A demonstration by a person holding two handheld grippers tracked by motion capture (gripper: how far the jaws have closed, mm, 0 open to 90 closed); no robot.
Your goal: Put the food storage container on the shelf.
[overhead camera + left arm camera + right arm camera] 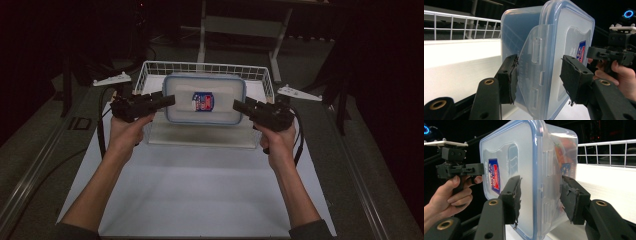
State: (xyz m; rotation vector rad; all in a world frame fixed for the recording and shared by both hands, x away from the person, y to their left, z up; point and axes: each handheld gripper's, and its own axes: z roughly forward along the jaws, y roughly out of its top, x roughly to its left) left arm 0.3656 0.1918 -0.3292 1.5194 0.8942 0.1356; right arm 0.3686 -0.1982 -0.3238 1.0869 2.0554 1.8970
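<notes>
The wire basket (150, 70) sits at the far middle of the table (200, 190). The lidded container (204, 99) lies over the basket, seemingly raised above its floor, lid up. The left gripper (167, 100) is at the container's left end and the right gripper (240, 106) at its right end; each one's jaws straddle a side latch, lid on one side, base on the other
</notes>
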